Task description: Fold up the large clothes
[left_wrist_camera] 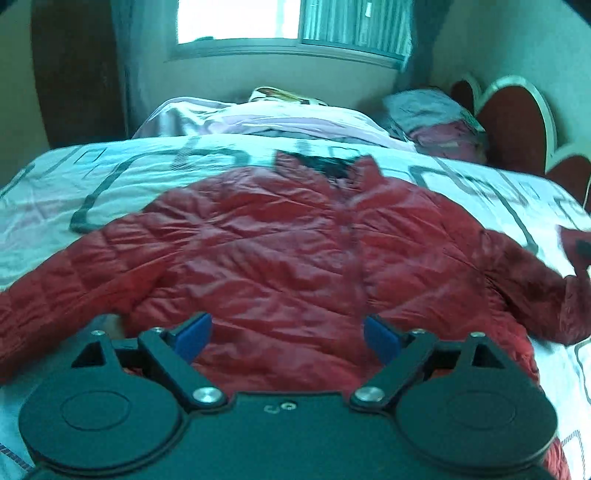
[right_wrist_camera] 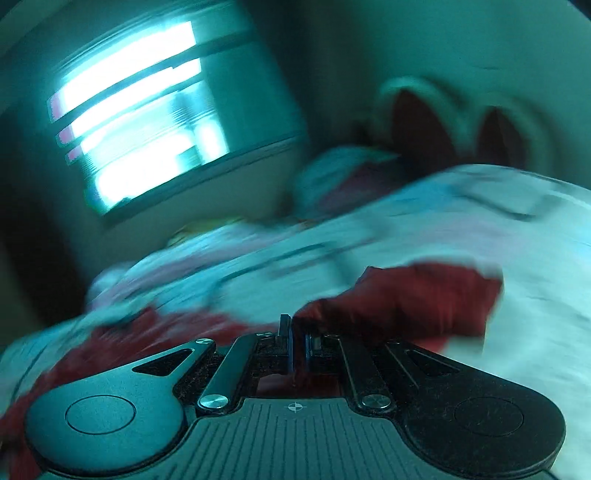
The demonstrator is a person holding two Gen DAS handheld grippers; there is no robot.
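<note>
A red quilted jacket lies spread face up on the bed, collar toward the window, both sleeves stretched out sideways. My left gripper is open with its blue pads wide apart, hovering over the jacket's lower middle. My right gripper is shut on the jacket's sleeve, whose red fabric runs out from between the closed fingers to the right. The right wrist view is heavily blurred. The held sleeve end also shows at the right edge of the left wrist view.
The bed has a white cover with grey square patterns. Pillows and folded bedding lie at the head, beside a red and white headboard. A window is on the far wall.
</note>
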